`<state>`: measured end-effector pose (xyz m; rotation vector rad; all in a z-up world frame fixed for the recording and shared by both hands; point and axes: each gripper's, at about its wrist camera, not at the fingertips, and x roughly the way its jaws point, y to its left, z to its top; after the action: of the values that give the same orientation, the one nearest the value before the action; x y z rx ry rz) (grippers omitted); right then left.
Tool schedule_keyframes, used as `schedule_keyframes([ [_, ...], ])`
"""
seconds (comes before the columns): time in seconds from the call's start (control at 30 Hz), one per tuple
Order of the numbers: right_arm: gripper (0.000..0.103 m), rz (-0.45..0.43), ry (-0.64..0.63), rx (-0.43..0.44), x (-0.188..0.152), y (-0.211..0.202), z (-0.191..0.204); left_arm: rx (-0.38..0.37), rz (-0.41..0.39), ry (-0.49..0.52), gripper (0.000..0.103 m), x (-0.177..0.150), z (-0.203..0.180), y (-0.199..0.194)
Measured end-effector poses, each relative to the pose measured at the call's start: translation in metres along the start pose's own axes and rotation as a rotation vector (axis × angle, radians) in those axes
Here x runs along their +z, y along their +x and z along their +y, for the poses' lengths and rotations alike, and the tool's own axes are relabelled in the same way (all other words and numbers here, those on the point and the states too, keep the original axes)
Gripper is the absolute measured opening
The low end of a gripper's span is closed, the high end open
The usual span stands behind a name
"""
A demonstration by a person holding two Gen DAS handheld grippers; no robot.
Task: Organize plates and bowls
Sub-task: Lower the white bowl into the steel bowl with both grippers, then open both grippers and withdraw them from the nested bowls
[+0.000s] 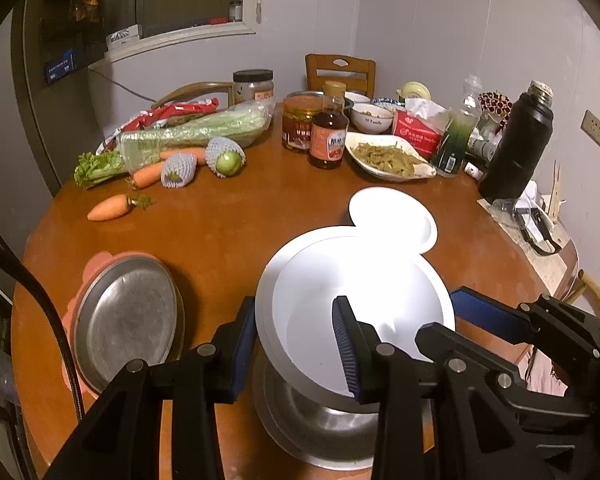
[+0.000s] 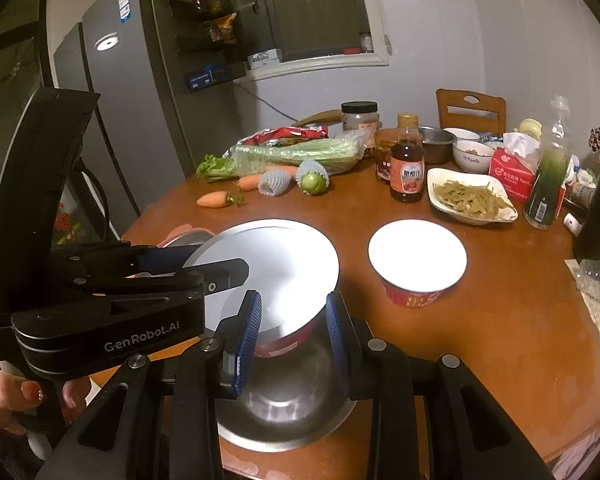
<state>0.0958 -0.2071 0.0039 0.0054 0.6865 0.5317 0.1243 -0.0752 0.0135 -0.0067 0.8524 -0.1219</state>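
Steel plate [image 1: 128, 316] on a pink holder sits at left on the desk [image 1: 220, 232]. Right of it, 1 red bowl [image 1: 360, 280] with a glaring white inside, tilted, sits low over a steel bowl [image 2: 292, 408] at the near desk edge; contact unclear. Left tongs [image 1: 294, 340] are nearly closed, pinching its left rim, 1 finger inside and 1 outside. Right tongs [image 2: 293, 332] pinch its other rim the same way. A 2nd red bowl [image 2: 418, 260] stands apart at right. Left tool reads "GenRobot.AI". Sauce bottle [image 2: 407, 168] label unreadable.
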Motion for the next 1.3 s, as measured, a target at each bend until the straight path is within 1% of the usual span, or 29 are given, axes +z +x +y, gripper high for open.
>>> schedule_keyframes([
  [0.27,0.035,0.035,-0.003,0.003,-0.021,0.002,-0.002,-0.005,0.024,-0.011,0.038,-0.022,-0.003,0.01],
  [0.5,0.035,0.059,-0.014,-0.009,-0.037,0.004,-0.004,-0.001,0.045,0.008,0.038,-0.035,-0.011,0.016],
  [0.7,0.035,0.055,-0.027,-0.011,-0.04,0.003,-0.004,0.008,0.057,0.007,0.038,-0.04,-0.012,0.022],
  [0.87,0.036,0.082,-0.03,-0.018,-0.044,0.011,-0.006,0.012,0.063,0.01,0.038,-0.043,-0.014,0.025],
  [1.3,0.035,0.1,-0.03,-0.019,-0.048,0.022,-0.009,0.018,0.077,0.006,0.038,-0.047,-0.01,0.036],
])
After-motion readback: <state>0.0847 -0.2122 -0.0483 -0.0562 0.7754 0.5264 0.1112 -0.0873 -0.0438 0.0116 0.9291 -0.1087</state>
